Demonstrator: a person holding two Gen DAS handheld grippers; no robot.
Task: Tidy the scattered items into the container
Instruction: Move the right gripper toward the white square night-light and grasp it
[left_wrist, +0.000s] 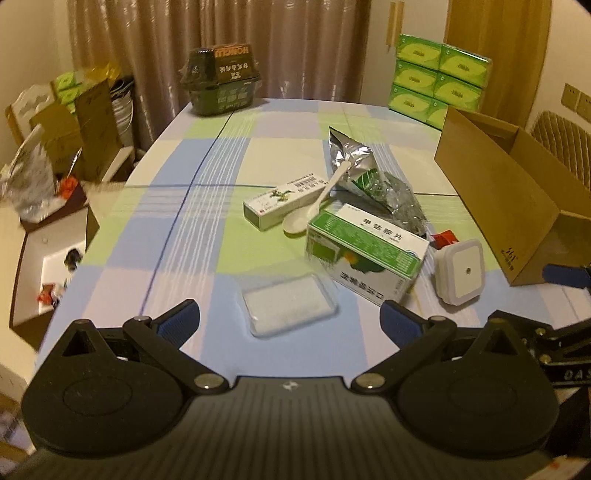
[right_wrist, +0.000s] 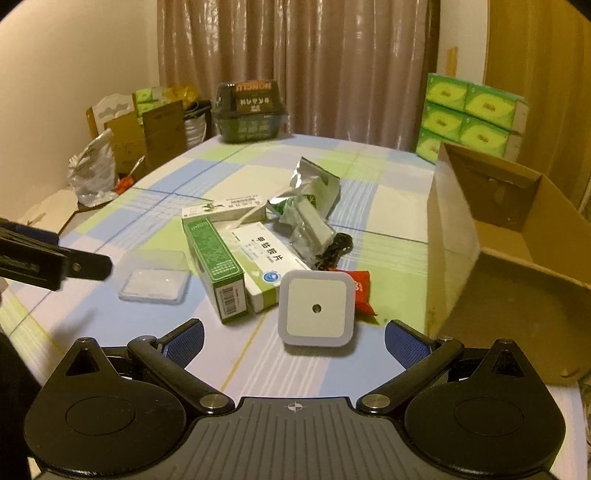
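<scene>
1. Left wrist view showed the left gripper (left_wrist: 290, 321) wide open, with nothing in it, low over the clear plastic case (left_wrist: 289, 307) on the table (left_wrist: 207, 229).
2. A good grab would go straight down, one finger on each long side, then squeeze softly, since the case looked thin.
3. In the middle lay the green medicine box (right_wrist: 216, 266), near the case, so the fingers should not bump it.
4. The right gripper (right_wrist: 294, 341) was open and empty too, just before the white night light (right_wrist: 316, 307).
5. The cardboard box (right_wrist: 524, 236) stood open on the right, ready for things.
</scene>
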